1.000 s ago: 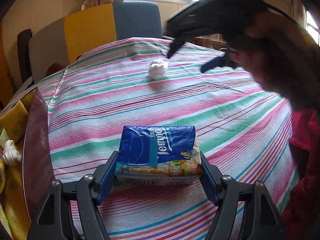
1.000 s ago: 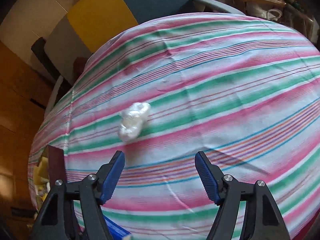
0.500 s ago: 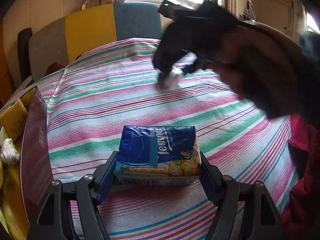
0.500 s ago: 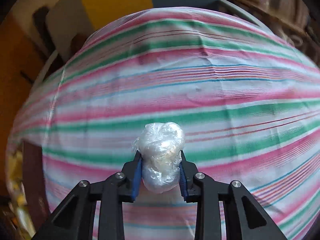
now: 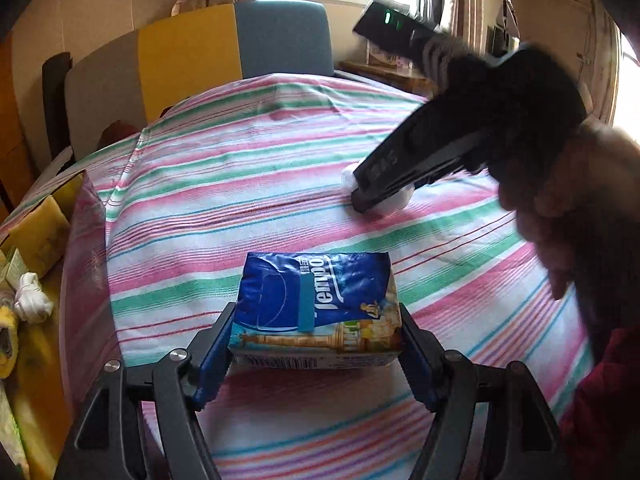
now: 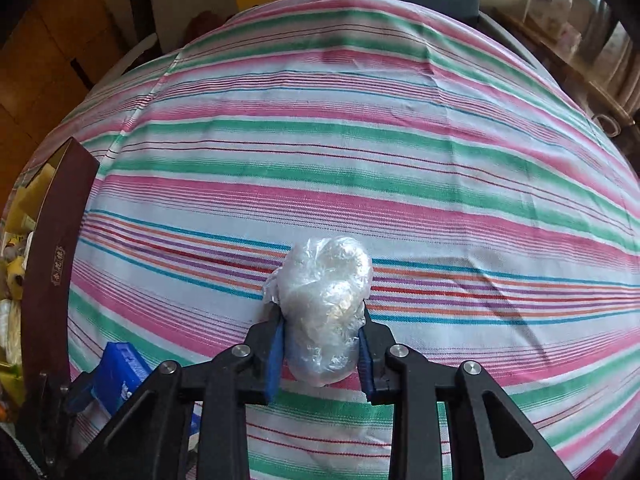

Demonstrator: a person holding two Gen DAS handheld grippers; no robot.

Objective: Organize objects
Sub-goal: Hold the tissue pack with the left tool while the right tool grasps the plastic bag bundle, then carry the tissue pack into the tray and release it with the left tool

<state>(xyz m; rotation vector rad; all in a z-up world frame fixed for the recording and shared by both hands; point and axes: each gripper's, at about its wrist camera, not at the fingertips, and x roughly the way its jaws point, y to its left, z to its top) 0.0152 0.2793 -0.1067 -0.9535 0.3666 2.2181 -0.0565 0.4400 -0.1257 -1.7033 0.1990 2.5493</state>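
A blue Tempo tissue pack (image 5: 320, 292) lies flat on the striped tablecloth (image 5: 240, 184), and my left gripper (image 5: 316, 314) is shut on it, a blue pad against each short side. Farther back on the right, a crumpled ball of clear plastic (image 6: 326, 280) sits between the pads of my right gripper (image 6: 320, 320), which is shut on it and points steeply down at the cloth. The left wrist view shows that right gripper (image 5: 364, 200) from the side, held by a hand (image 5: 560, 200), with a bit of the white ball (image 5: 394, 202) showing. The pack (image 6: 120, 368) also shows at the right wrist view's lower left.
A box with a dark maroon wall (image 6: 52, 264) stands at the table's left edge, holding yellow items and a knotted white bundle (image 5: 32, 304). Chairs with grey, yellow and blue backs (image 5: 240, 48) stand behind the table. A red sleeve (image 5: 600, 400) is at the right.
My right gripper came down over the plastic ball and closed on it, and has rolled and shifted since. The left gripper and the tissue pack have not moved.
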